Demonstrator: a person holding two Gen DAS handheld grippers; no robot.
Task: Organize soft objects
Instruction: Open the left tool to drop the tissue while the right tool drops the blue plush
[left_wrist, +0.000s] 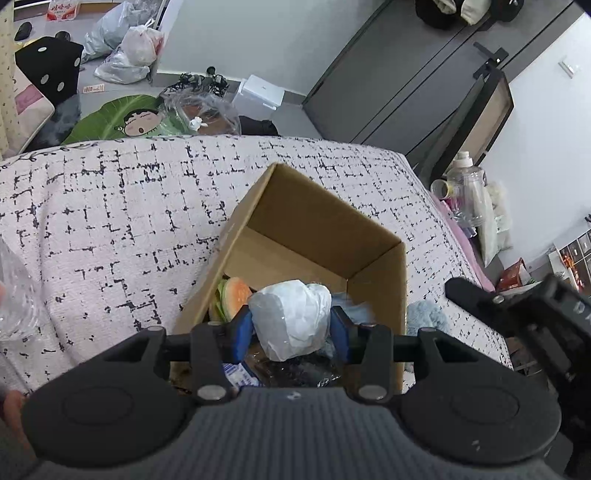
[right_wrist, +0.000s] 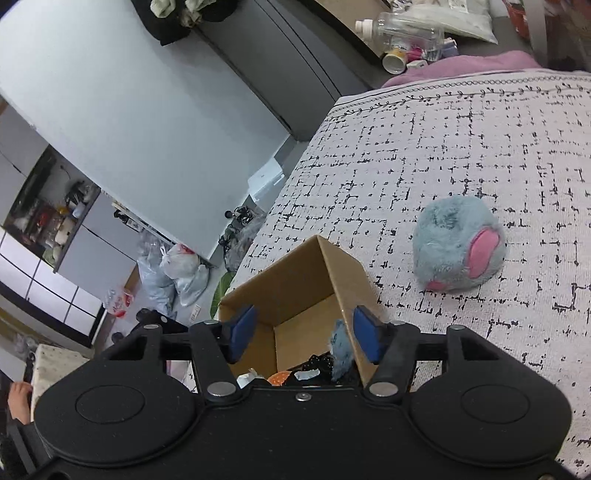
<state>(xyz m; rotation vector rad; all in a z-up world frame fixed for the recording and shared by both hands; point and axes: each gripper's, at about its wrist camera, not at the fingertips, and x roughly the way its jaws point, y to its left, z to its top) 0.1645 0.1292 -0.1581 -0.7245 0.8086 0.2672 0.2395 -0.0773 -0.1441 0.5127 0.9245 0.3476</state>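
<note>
**White bundle pinched right over the open box**

So the left gripper (left_wrist: 291, 328) has its blue pads (left_wrist: 240, 332) squeezed onto a white plastic-wrapped bundle (left_wrist: 293, 319), one pad on each side, and it's sitting above the near end of the cardboard box (left_wrist: 317, 218). Can't tell what's inside the wrap, it's just a crinkly white lump.

The box is open on top and stands on the pink-and-black patterned bedspread (left_wrist: 110, 221). Inside, against the left wall, there's a plush burger (left_wrist: 231, 299) with an orange bun and a green layer. Under the bundle there's some dark stuff and a bit of blue-and-white packaging, but the gripper body blocks most of it, so no idea what those are. The far half of the box floor is bare cardboard.

From the right wrist view, the right gripper (right_wrist: 304, 338) is spread wide with nothing between the pads, hovering over the same box's near corner. A tuft of blue-grey fluff (right_wrist: 340, 349) pokes up just inside the box wall; the rest of it is hidden. Also down there: something orange and something black, too cut off to name.

Out on the bedspread, well apart from the box, lies a round blue-grey plush (right_wrist: 458, 245) with pink patches. In the left view only its fuzzy edge shows past the box.
</note>
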